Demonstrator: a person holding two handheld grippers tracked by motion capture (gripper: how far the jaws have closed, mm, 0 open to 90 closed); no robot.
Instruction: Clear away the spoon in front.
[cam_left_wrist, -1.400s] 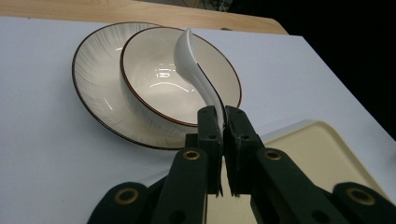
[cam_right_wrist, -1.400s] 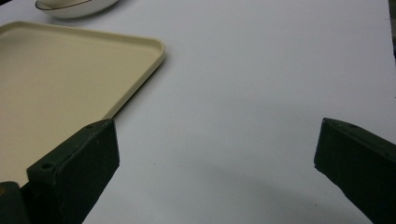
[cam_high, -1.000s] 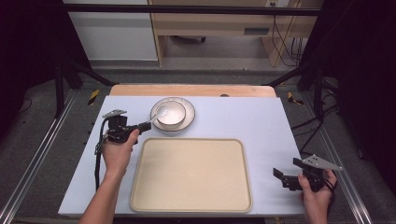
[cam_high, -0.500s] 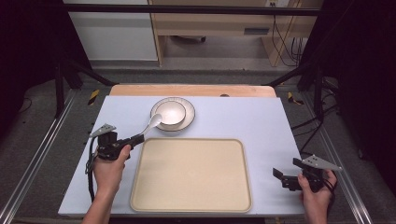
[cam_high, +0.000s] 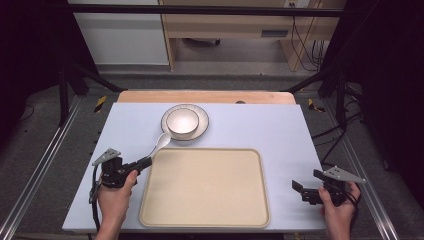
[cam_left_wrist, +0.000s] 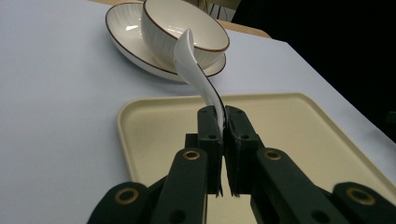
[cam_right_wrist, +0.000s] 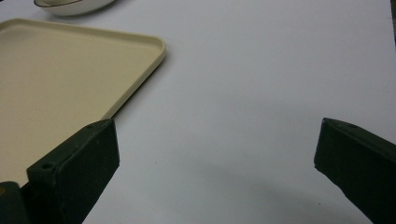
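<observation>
Overhead and close gripper views share tray (cam_high: 205, 187)

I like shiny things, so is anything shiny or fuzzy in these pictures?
Left gripper view: a bright glint on the spoon and bowl; the near jaws look soft. Right gripper view: jaws blurry, tray sharper. High view: evenly lit table, dark surroundings.

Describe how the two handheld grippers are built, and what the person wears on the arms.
Both the left claw and the right claw are black, each with two flat blocky jaws, brass-coloured pivot rivets and a grey three-cornered plate on top. A black cable trails from the left one. No sleeves show on the forearms.
</observation>
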